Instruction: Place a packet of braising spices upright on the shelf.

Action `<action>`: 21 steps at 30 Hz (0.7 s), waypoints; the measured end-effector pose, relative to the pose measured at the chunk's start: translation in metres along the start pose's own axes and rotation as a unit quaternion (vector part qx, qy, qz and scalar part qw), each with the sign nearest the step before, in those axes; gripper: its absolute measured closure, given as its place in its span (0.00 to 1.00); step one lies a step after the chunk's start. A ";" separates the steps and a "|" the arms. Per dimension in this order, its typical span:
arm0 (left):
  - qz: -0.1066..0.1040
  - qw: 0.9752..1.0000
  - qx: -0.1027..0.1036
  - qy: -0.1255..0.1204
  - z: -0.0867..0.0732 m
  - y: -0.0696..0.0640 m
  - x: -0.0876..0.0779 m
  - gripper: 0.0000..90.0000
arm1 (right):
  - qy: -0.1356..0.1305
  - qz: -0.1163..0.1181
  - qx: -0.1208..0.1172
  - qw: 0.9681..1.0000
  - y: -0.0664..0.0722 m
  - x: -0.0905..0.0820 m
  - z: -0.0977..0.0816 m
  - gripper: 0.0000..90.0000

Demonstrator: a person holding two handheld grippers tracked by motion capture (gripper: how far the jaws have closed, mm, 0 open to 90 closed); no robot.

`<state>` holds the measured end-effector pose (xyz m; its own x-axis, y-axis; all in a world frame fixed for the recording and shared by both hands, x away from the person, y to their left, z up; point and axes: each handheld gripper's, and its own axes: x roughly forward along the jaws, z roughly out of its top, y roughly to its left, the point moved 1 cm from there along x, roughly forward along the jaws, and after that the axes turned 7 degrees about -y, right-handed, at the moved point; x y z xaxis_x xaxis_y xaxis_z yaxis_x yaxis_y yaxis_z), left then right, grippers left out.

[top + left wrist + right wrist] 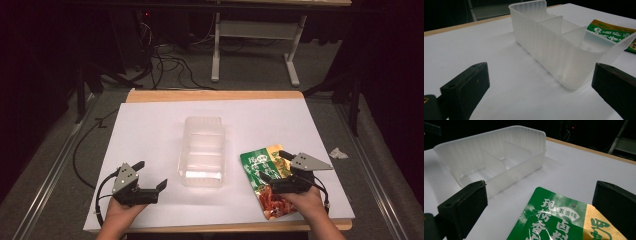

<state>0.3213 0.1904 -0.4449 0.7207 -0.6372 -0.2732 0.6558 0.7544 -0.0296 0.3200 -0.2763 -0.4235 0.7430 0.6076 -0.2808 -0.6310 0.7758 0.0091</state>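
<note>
A clear plastic container (202, 150) with inner dividers stands empty in the middle of the white sheet (150, 120). To its right lies a flat green, yellow and red snack packet (260, 162). My left gripper (151, 174) rests near the front left, open, pointing at the container (554, 42) with nothing between its jaws; the packet (614, 32) lies beyond. My right gripper (272, 165) hovers open over the packet (559, 220), whose green end lies between and below the spread jaws, untouched. The container (491, 157) sits to the left of that view.
The sheet covers a wooden table whose edge (215, 95) shows at the back. A crumpled white scrap (338, 153) lies off the sheet at the right. Cables (170, 65) and a white frame's legs (255, 45) are on the floor behind.
</note>
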 end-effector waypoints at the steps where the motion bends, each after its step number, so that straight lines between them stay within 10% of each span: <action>1: 0.001 1.000 -0.001 -0.001 0.000 0.000 0.001 0.02 | 0.001 -0.001 -0.001 1.000 -0.002 0.000 -0.001 0.00; 21: 0.019 1.000 -0.013 -0.002 0.000 0.001 0.001 0.02 | -0.008 -0.033 0.038 0.999 -0.020 -0.011 -0.008 0.04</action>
<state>0.3227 0.1908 -0.4455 0.7458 -0.6089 -0.2701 0.6222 0.7816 -0.0439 0.3221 -0.3002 -0.4286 0.7861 0.5571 -0.2677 -0.5625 0.8243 0.0634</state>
